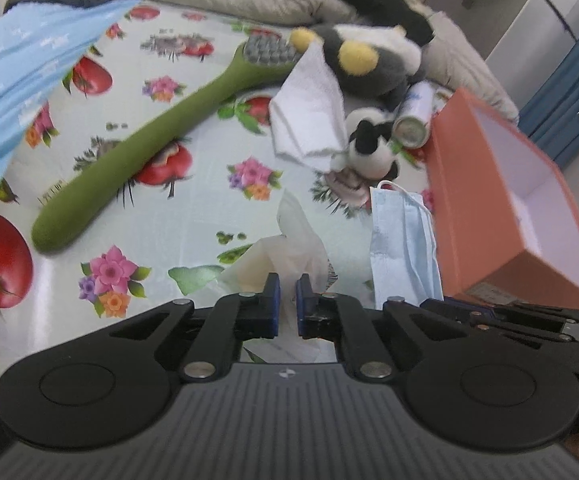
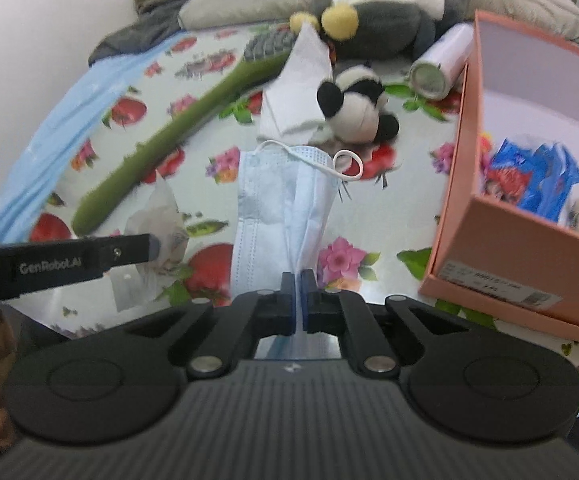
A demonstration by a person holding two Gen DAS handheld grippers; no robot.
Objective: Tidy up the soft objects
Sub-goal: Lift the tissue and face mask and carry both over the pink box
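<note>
Left wrist view. Left gripper (image 1: 288,306) narrowed onto a crumpled translucent tissue (image 1: 289,236); the tissue runs between the blue pads and fans out just ahead of them, so it reads as pinched. Ahead and left: long green brush (image 1: 145,148) lying diagonally on the flowered tablecloth (image 1: 193,208). Ahead, further off: folded white cloth (image 1: 309,116), small black-and-white plush (image 1: 371,146) touching its edge, larger grey plush with yellow patches (image 1: 365,58) behind. A white canister (image 1: 415,114) lies beside the small plush. Right of the gripper: blue face mask (image 1: 403,240), then the orange box (image 1: 485,216), open side up.

Right wrist view. Right gripper (image 2: 298,300) closed on the near end of the face mask (image 2: 285,208); a thin edge of mask passes between the pads, the rest stretches away ahead, ear loop lying at the far end. The left gripper's finger comes in from the left, tip at the tissue (image 2: 157,228). Orange box (image 2: 509,236) to the right, near; blue and red wrapped items (image 2: 529,184) already lie inside.

Judgement: both soft items gripped, the step in hand is carrying them to the box. Next move calls for lifting the mask clear of the cloth and swinging right over the box rim before letting go; the trailing loop could catch on the plush (image 2: 357,108) or the rim. The flimsy tissue may slip.
</note>
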